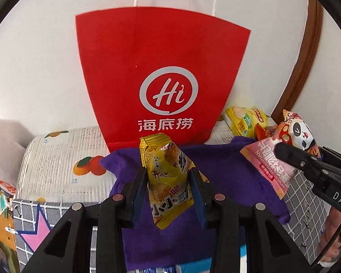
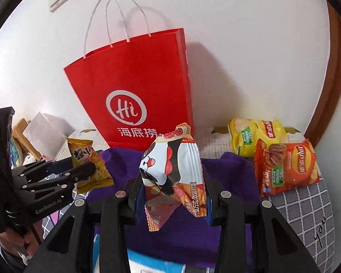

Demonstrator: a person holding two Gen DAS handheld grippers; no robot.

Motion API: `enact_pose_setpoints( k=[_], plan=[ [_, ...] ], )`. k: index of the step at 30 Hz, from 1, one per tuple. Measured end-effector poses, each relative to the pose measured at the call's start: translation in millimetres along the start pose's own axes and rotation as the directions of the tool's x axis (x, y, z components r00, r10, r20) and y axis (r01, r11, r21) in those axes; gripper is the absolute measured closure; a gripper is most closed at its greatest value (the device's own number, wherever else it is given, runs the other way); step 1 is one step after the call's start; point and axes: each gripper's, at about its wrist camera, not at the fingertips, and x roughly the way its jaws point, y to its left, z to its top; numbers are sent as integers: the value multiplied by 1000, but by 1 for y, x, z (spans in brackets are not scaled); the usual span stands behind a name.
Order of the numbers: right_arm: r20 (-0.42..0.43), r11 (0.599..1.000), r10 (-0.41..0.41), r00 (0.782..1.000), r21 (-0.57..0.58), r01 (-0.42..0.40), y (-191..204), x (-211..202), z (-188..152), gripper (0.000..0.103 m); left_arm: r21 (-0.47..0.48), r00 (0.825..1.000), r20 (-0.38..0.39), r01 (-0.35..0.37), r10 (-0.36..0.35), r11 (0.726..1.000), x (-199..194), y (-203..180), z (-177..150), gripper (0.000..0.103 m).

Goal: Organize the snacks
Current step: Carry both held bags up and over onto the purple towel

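Left wrist view:
grip: left gripper [image 1: 168, 182] clamped on yellow pack [image 1: 168, 177], held up over purple cloth [image 1: 227, 177], in front of red bag [image 1: 161, 68].
hold quality: fingers pinch pack mid-body; crumpled, lower half hangs free. Judgement: thin film could slide out on a fast lift.
neighbour: right gripper [image 1: 282, 150] at right edge of view, pink pack [image 1: 272, 166] in it, near but apart from yellow pack.
bag: stands at back edge of table against wall, mouth high above both packs.

Right wrist view:
grip: right gripper [image 2: 172, 182] closed on pink pack [image 2: 172, 170], folded over, tail dangling below fingers.
left gripper: [image 2: 84, 170] at left, yellow pack [image 2: 88, 166] pinched in it.
rest: yellow chips [image 2: 257, 134] and orange chips [image 2: 286, 166] lie at back right corner of table, not yet handled.

Risks:
collision: both grippers heading for one bag mouth would clash; go one at a time.
bag tip: light paper, unsupported in front; a knock on rim could topple it.
miss: dangling tail may catch rim, pack drops outside.
handles: white loops [image 2: 116, 18] could snag a finger.
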Motion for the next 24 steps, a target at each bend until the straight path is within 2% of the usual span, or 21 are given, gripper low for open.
enact_pose_setpoints(
  k=[5,10,12,24],
  plan=[
    [-15,1000,19,1000,-7,-19,-2,23,-1,63,21,999,15,-44,44,999,18,3,-4,67],
    [-45,1000,6,999,4,-6,-12,46,-11,63,10,999,-35,-38,39,999,43,12,-8,67],
    [-82,1000,-9,997,3,9,-17,58,-14,63,12,998,-61,-24,25,1000,52,12,-9,67],
    [-172,998,-59,983,-7,59,-35,83,-22,63,26,986,-160,-31,35,999,89,2,-21,67]
  ],
)
